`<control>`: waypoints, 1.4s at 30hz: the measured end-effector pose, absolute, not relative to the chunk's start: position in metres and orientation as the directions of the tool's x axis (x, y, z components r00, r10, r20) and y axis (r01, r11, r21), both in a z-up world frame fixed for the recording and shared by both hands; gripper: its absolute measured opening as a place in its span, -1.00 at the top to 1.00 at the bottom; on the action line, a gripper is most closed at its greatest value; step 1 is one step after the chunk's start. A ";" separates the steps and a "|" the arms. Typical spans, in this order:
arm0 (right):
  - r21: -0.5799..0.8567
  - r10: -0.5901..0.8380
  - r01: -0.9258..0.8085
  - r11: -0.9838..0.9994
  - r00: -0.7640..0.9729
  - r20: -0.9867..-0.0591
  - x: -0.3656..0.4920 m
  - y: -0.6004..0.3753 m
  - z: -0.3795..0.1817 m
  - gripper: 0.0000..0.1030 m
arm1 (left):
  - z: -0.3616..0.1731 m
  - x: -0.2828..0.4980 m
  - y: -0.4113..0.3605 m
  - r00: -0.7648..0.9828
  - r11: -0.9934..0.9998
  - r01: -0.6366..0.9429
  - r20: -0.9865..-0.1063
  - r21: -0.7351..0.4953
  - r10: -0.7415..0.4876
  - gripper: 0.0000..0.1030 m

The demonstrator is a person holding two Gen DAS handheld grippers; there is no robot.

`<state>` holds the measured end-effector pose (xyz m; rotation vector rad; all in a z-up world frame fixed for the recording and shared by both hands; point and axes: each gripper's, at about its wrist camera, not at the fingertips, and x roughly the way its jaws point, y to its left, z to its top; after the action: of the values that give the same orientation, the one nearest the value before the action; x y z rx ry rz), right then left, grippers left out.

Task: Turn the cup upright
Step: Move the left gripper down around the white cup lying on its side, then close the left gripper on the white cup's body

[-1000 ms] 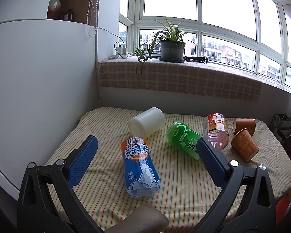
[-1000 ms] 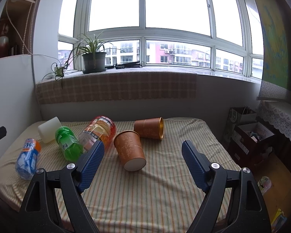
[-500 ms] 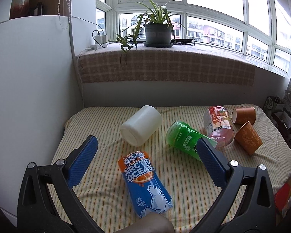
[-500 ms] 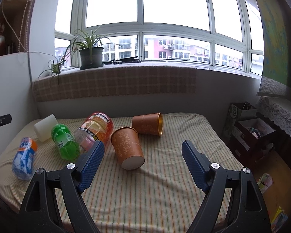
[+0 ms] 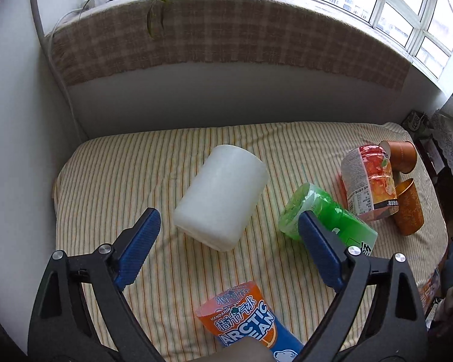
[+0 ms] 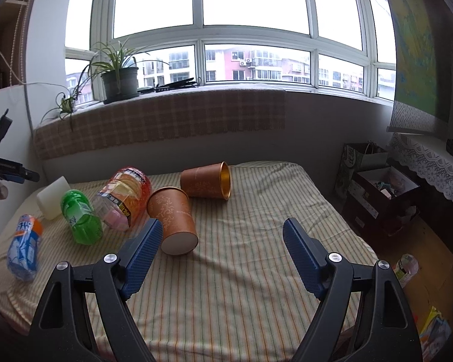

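Lying on their sides across the striped bedcover (image 6: 241, 286), all of them: nothing flipped upright yet, the whole task left to do. Hovering over the white plastic cup (image 5: 222, 197), the left gripper (image 5: 228, 252), blue pads spread wide and empty, the cup framed between and just beyond the fingertips, base end nearer the camera, mouth turned away so the inside not showing. Judging by that framing, closing on the white cup looking like the step in hand, then tipping it onto its base.

Hanging well back from the bedcover's middle, the right gripper (image 6: 219, 252), likewise parted wide and gripping nothing. Resting just ahead of its left pad, a brown patterned paper cup (image 6: 173, 218), pale base toward the camera. Sitting behind that, a second brown cup (image 6: 205, 181), gold-lined mouth facing right, looking empty.

Crowding between the cups, three cut-down bottle containers: an orange-and-blue Arctic Ocean bottle (image 5: 247, 316), a green bottle (image 5: 326, 218), and a clear pink-tinted bottle (image 5: 368, 184) touching the brown cups. No contents showing in any.
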<state>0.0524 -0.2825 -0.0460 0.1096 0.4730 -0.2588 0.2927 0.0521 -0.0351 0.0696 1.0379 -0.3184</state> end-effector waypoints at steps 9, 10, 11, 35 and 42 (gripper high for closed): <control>0.055 -0.253 0.321 0.945 0.829 -0.499 0.058 -0.300 -0.053 -0.59 | -0.063 0.317 0.038 0.372 0.938 0.346 -0.917 -0.009 -0.146 -0.84; 0.056 -0.253 0.323 0.945 0.827 -0.503 0.059 -0.301 -0.053 -0.59 | -0.064 0.320 0.037 0.365 0.937 0.350 -0.920 -0.008 -0.144 -0.84; 0.057 -0.253 0.325 0.944 0.824 -0.506 0.059 -0.301 -0.054 -0.59 | -0.066 0.323 0.036 0.357 0.936 0.352 -0.923 -0.007 -0.142 -0.84; 0.124 -0.283 0.414 0.902 0.782 -0.555 0.064 -0.327 -0.062 -0.59 | -0.090 0.346 0.029 0.327 0.932 0.361 -0.938 0.017 -0.110 -0.53; 0.125 -0.285 0.417 0.900 0.783 -0.553 0.064 -0.326 -0.062 -0.59 | -0.082 0.336 0.042 0.361 0.944 0.329 -0.926 0.013 -0.113 -0.50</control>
<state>0.0637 -0.3259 -0.0624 0.2475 0.5544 -0.3831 0.3359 0.0420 -0.0820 0.2091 1.1694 -0.2875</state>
